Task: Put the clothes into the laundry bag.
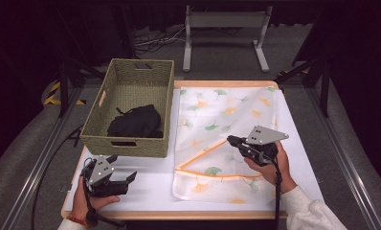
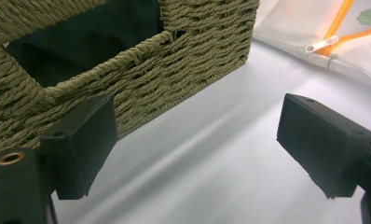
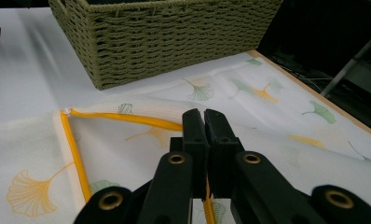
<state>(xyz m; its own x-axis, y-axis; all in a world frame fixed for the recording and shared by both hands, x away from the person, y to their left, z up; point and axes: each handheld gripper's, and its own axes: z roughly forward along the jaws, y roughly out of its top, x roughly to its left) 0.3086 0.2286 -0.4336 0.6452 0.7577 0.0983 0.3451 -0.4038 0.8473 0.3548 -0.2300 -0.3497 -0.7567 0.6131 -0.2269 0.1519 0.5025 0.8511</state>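
My right claw [image 1: 232,141] sits right of centre in the high view, clenched tight; in the right gripper view its jaws meet over the orange zipper [image 3: 127,119] of the mesh laundry bag [image 1: 227,124], and I cannot tell whether any fabric is pinched between them. The bag lies flat across the right half of the white table [image 1: 145,189], white with green and orange ginkgo leaves, its zipper edge parted at the lower left; what it holds I cannot tell. My left claw [image 1: 124,182] rests at the lower left of that view on the table, released, nothing between its jaws. Just above it stands the woven green basket [image 1: 131,79], and inside, toward its near end, lies a bundled black garment [image 1: 136,122].
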